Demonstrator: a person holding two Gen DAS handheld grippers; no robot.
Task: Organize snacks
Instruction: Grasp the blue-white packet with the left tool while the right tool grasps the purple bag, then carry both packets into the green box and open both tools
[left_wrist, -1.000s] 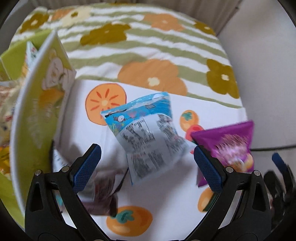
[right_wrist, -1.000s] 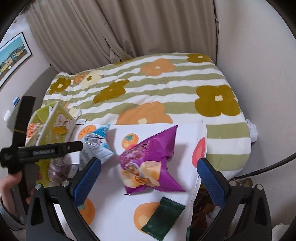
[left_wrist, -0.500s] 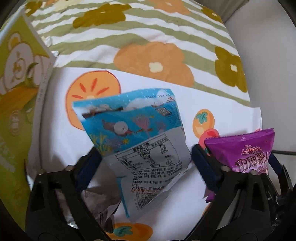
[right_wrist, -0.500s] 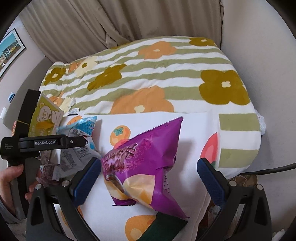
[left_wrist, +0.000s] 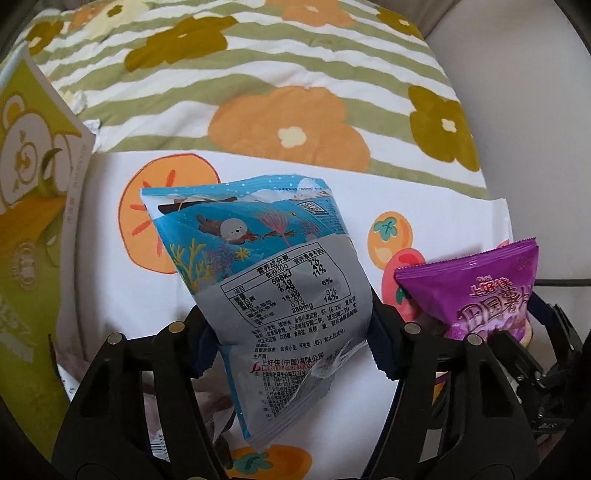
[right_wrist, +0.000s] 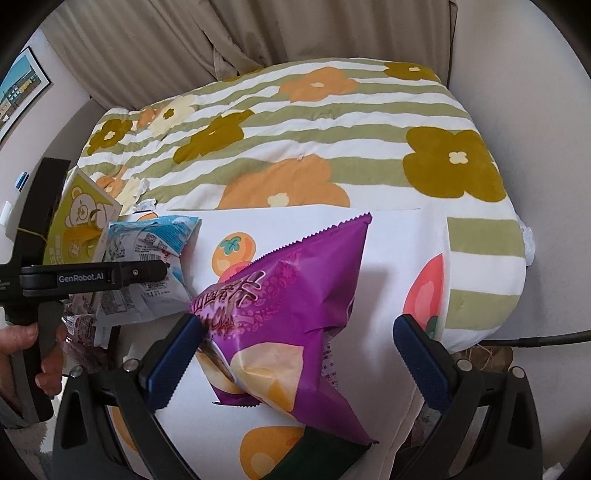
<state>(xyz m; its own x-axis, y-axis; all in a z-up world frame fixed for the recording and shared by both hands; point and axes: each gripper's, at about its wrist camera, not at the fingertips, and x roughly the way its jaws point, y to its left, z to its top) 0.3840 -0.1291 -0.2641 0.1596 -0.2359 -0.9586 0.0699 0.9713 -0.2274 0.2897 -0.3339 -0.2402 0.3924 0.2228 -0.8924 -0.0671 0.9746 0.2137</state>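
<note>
My left gripper (left_wrist: 291, 345) is shut on a blue and grey snack bag (left_wrist: 273, 288) and holds it upright above the white fruit-print cloth (left_wrist: 436, 206). The same bag shows at the left of the right wrist view (right_wrist: 147, 254), next to the left gripper (right_wrist: 110, 275). A purple chip bag (right_wrist: 291, 317) lies between the fingers of my right gripper (right_wrist: 295, 354), which is open around it; the left finger (right_wrist: 173, 358) touches the bag. The purple bag also shows at the right of the left wrist view (left_wrist: 480, 288).
A green bear-print box (left_wrist: 29, 206) stands at the left. A dark green packet (right_wrist: 317, 454) lies under the purple bag's near end. A striped flower quilt (right_wrist: 332, 129) covers the bed behind. More wrappers (right_wrist: 79, 325) lie near the box.
My left gripper has closed on the blue bag and lifted it. My right gripper has moved in around the purple bag, which now sits between its fingers.
</note>
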